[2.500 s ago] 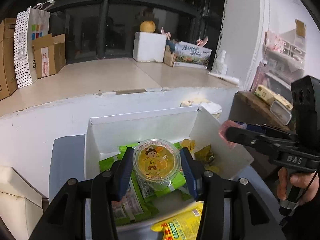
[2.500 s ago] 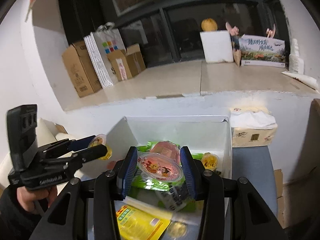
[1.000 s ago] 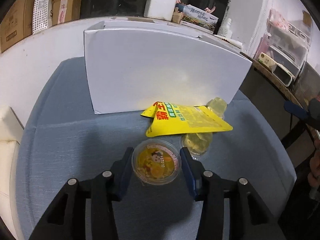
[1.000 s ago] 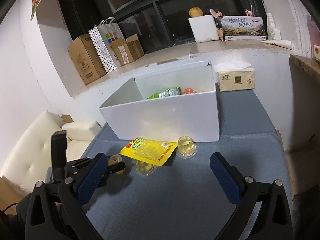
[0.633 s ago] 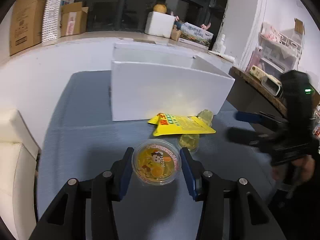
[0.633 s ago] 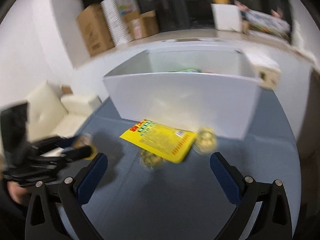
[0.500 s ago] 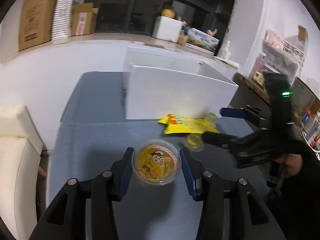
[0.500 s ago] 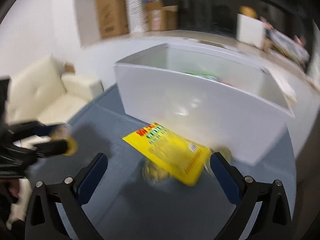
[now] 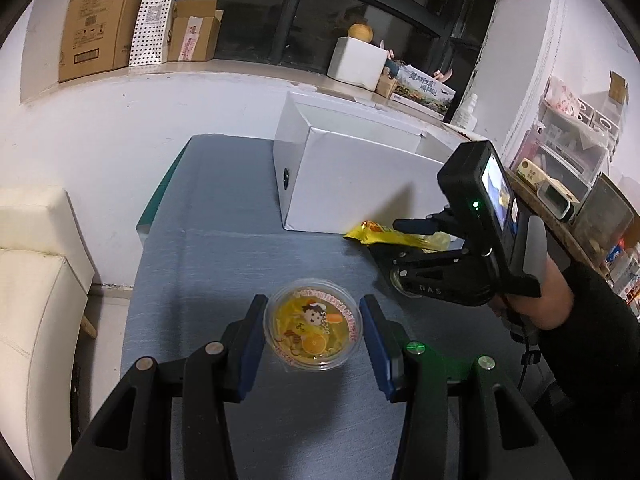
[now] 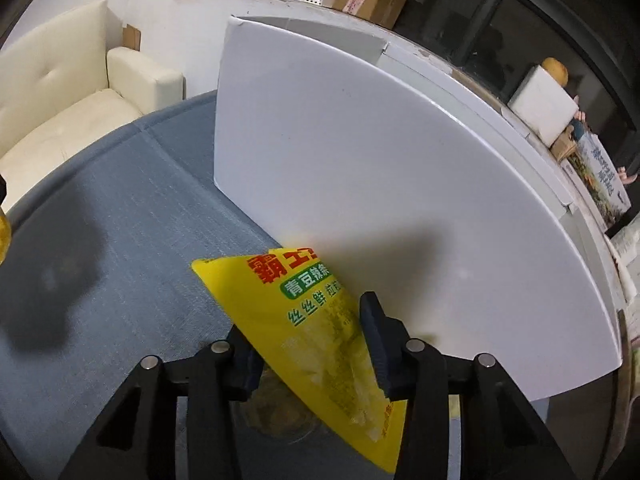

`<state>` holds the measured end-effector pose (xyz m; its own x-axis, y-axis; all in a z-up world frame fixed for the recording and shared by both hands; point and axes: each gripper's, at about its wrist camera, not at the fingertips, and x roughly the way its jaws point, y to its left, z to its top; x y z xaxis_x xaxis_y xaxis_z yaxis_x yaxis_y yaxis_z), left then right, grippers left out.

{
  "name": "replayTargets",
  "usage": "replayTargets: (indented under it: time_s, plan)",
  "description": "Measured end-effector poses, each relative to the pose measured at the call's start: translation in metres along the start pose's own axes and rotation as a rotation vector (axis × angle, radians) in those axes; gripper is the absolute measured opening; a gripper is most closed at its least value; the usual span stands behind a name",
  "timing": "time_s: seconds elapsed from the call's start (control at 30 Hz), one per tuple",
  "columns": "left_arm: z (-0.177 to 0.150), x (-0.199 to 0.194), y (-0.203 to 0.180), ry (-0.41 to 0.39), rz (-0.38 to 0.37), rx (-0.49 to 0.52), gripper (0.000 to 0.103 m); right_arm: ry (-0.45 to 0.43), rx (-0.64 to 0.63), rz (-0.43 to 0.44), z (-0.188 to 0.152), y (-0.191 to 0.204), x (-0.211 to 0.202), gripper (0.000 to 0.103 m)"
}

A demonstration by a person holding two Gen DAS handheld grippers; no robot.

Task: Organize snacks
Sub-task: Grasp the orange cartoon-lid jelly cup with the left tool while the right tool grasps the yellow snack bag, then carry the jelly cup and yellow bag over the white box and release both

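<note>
The left gripper (image 9: 313, 334) holds a round clear plastic jelly cup with a cartoon-printed lid (image 9: 313, 333) between its blue-padded jaws, which press on the cup's left and right rims; the cup hangs just above the blue-grey cloth-covered desk (image 9: 224, 264), near its front edge and well apart from the large white cardboard box (image 9: 352, 184) that stands further back. In the left wrist view the right gripper (image 9: 404, 240) reaches toward the flat yellow snack packet with red and green print (image 9: 390, 236), which lies on the desk just beside the box's front wall. In the right wrist view the right gripper (image 10: 310, 338) straddles that yellow packet (image 10: 316, 332), its jaws spread on either side of the packet's width; whether the pads touch it cannot be told. A small clear jelly cup (image 10: 280, 412) sits partly under the packet, below the jaws.
</note>
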<state>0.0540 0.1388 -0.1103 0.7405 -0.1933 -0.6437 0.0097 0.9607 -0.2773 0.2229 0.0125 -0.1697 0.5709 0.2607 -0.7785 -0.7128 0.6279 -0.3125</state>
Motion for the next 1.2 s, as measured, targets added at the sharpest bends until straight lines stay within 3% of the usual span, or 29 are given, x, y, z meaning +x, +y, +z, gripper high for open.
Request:
replayTargets:
  time_s: [0.13,0.3,0.4,0.47,0.8,1.0,1.2]
  plan:
    - [0.001,0.000,-0.002,-0.002,-0.008,0.006,0.051,-0.051,0.046,0.043,-0.005,-0.009,-0.024,0.025]
    - [0.009,0.000,-0.007,-0.007,-0.019,0.014,0.051,-0.129,0.117,0.106,-0.021,-0.023,-0.067,0.023]
    - [0.018,-0.001,-0.019,-0.021,-0.043,0.037,0.051,-0.202,0.317,0.264,-0.036,-0.051,-0.093,0.023]
    - [0.025,0.000,-0.030,-0.027,-0.055,0.060,0.051,-0.235,0.436,0.325,-0.052,-0.070,-0.103,0.023]
    - [0.080,0.015,-0.081,-0.084,-0.110,0.166,0.051,-0.340,0.576,0.191,-0.083,-0.119,-0.150,0.023]
    - [0.151,0.039,-0.095,-0.144,-0.090,0.193,0.051,-0.410,0.607,0.167,-0.039,-0.170,-0.157,0.023]
    - [0.213,0.103,-0.079,-0.125,-0.012,0.150,0.052,-0.326,0.665,0.203,0.009,-0.211,-0.101,0.024]
